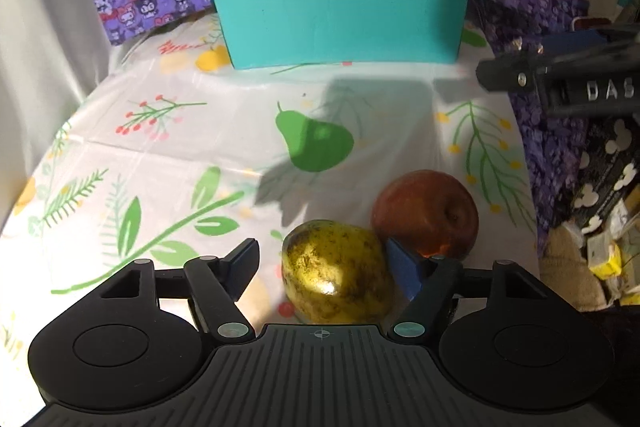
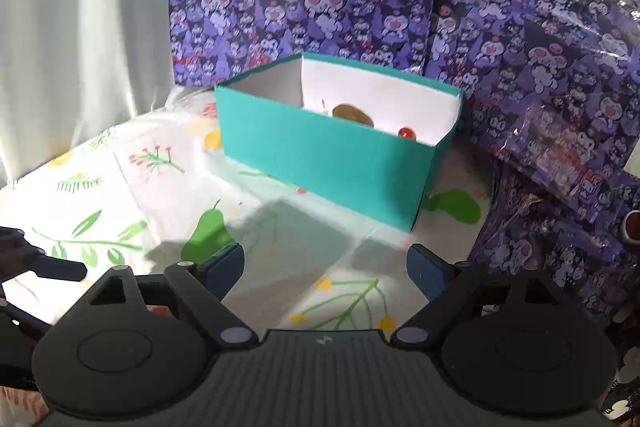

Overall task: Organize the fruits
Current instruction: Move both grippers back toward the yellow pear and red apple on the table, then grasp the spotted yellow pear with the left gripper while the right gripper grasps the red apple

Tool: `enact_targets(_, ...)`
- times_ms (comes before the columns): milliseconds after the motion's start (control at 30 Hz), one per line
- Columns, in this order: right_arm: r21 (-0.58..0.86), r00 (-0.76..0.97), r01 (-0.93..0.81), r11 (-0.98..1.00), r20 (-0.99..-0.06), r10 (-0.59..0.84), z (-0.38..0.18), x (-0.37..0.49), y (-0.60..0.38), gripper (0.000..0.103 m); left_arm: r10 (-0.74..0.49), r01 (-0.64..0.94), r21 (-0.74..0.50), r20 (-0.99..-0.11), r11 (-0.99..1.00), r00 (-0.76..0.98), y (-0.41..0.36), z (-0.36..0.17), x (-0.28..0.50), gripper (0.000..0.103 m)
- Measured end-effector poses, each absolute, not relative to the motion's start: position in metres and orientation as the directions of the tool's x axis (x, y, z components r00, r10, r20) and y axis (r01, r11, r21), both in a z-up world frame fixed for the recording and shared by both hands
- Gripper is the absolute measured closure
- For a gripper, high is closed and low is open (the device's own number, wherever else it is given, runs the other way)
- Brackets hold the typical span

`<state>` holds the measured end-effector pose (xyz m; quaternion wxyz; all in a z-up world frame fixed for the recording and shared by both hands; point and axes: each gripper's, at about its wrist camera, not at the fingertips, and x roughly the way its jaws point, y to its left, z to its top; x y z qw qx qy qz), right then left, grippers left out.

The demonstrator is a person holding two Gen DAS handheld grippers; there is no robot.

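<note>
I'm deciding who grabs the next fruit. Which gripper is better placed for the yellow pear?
Left. The left gripper is open with the yellow pear between its fingers, the red apple just behind. The right gripper is open over bare tablecloth, facing the teal box.

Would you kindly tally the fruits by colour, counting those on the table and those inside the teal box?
Yellow: 1, pear on table
Dark red: 1, apple on table
Brown: 1, in box
Bright red: 1, in box
Total: 4

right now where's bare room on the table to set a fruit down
Free: the cloth between the teal box and the yellow pear, and the left side. Crowded: near right, where the pear touches the red apple inside the open left gripper.
</note>
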<state>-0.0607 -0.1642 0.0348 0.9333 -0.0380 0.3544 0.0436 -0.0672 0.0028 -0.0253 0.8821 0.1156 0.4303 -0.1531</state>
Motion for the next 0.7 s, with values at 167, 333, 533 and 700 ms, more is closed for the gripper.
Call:
enact_targets(167,-0.048,0.727,-0.131,0.990,-0.684,0.063,0.031,-0.064,-0.157,0.014,-0.233,0.412,0.026,-0.792,0.911,0.564,0.005,-0.030,-0.066,0.032)
enact_targets(333,-0.059,0.704,-0.160,0.985,-0.706,0.073,0.024,-0.065,-0.149,0.014,-0.304,0.438,-0.056,-0.798,0.897,0.520,0.009,-0.040,-0.059,0.036)
enact_targets(533,-0.068,0.674,-0.197,0.978,-0.734,0.085,0.015,-0.067,-0.141,0.014,-0.296,0.459,-0.023,-0.793,0.888,0.533,0.003,-0.042,-0.055,0.036)
enact_targets(700,-0.055,0.625,-0.253,0.966,-0.771,0.120,0.000,-0.068,-0.132,0.014,-0.239,0.402,0.010,-0.789,0.916,0.565,0.013,-0.036,-0.055,0.036)
